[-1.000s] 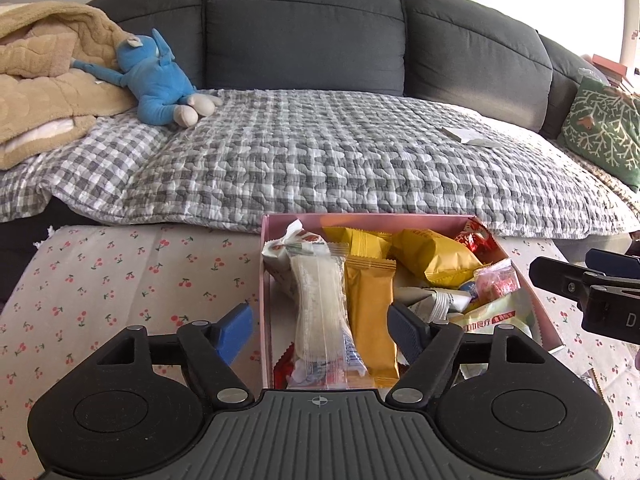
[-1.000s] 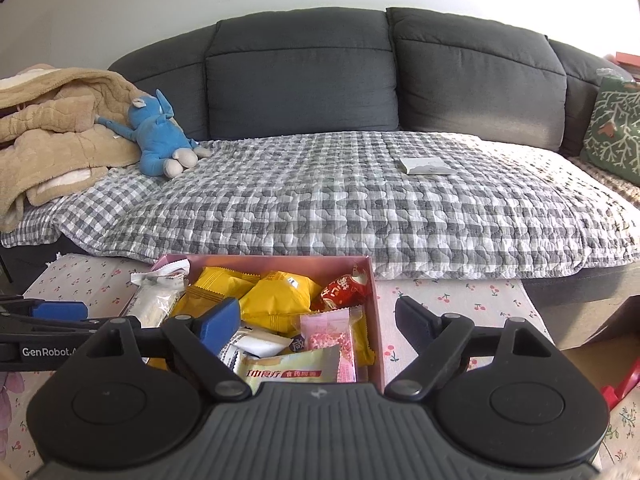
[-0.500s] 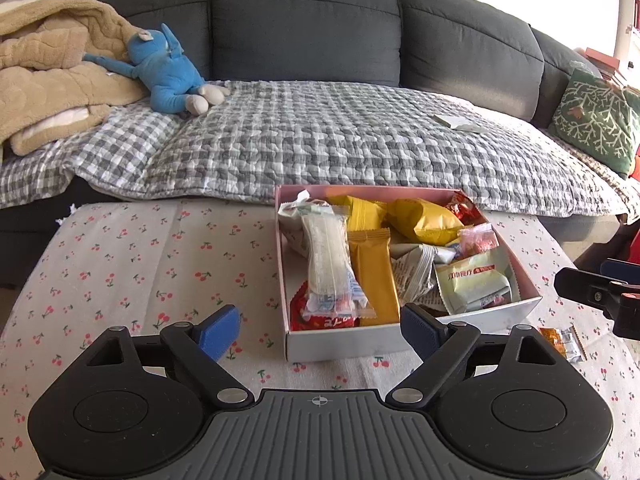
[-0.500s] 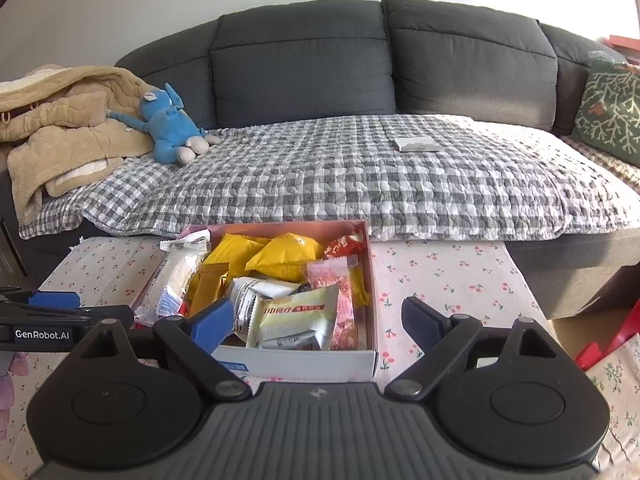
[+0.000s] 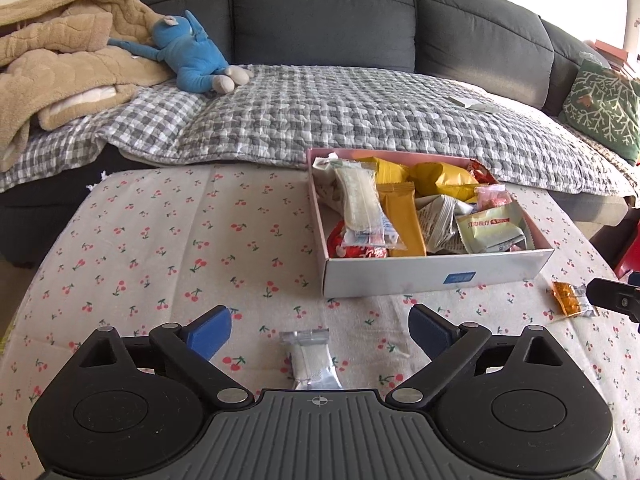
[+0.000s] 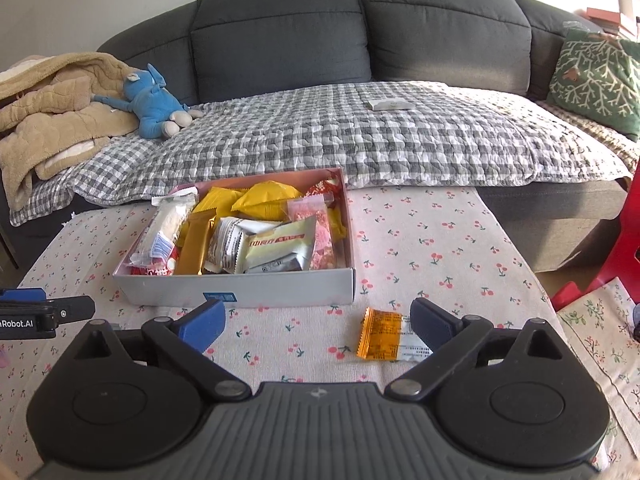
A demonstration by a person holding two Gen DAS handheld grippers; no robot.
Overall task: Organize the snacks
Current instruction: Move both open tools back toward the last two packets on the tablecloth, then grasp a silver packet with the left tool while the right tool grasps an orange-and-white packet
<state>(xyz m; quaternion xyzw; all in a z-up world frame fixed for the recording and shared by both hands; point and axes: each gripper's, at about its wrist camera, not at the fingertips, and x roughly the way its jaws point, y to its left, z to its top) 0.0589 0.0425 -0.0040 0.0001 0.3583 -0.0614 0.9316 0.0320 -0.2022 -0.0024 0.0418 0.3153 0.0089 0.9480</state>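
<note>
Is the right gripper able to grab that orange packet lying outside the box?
Probably yes. The right gripper is open, and the orange packet lies flat on the tablecloth between its fingers with nothing on it.

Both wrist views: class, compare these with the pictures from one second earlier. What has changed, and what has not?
Both grippers, left gripper and right gripper, drew back from the snack box, revealing a silver packet and an orange packet on the tablecloth. Both stayed open and empty; the box's contents look unchanged.
</note>
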